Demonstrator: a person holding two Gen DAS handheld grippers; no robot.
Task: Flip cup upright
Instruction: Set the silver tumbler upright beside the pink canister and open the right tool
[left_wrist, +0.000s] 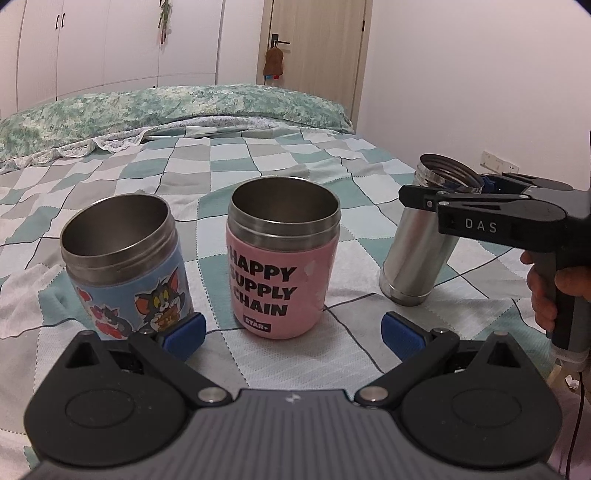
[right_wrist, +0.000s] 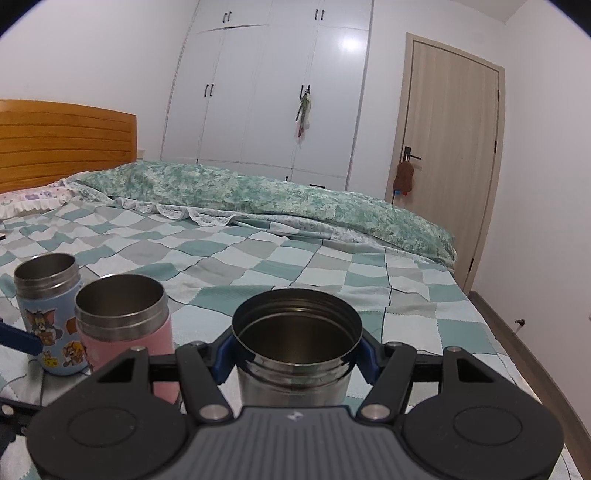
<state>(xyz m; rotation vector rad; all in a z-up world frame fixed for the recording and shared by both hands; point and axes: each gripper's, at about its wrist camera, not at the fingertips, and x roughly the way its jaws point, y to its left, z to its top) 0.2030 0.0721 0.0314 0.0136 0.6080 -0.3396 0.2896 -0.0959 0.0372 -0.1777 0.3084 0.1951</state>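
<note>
While the right gripper (right_wrist: 297, 356) holds a plain silver steel cup (left_wrist: 417, 236) clamped just under its threaded rim, the cup sits mouth-up but tilted, its base touching or just above the checked bedspread (left_wrist: 280, 162). The blue pads (right_wrist: 221, 356) press on both sides of the cup's neck. From the left wrist view, this silver cup leans to the right of the pink cup (left_wrist: 282, 258), well apart from it.

The pink cup, printed "HAPPY SUPPLY CHAIN", is the landmark. It stands upright and open at the top. Just to its left stands a blue cartoon cup (left_wrist: 129, 266), also upright. The left gripper (left_wrist: 291, 334) waits in front of the pink cup with its fingers spread wide and holding nothing; one blue pad sits near the foot of the blue cartoon cup.

The step in hand appears to be the end of the flip: the silver cup is nearly upright. The next move likely calls for levelling its base flat on the soft cover, then easing the fingers apart without tipping it.

Whether the silver cup's base truly rests on the bedspread cannot be told. Its lower body is hidden behind the gripper in the right wrist view. Only part of the person's right hand (left_wrist: 550, 291) shows at the frame edge.
</note>
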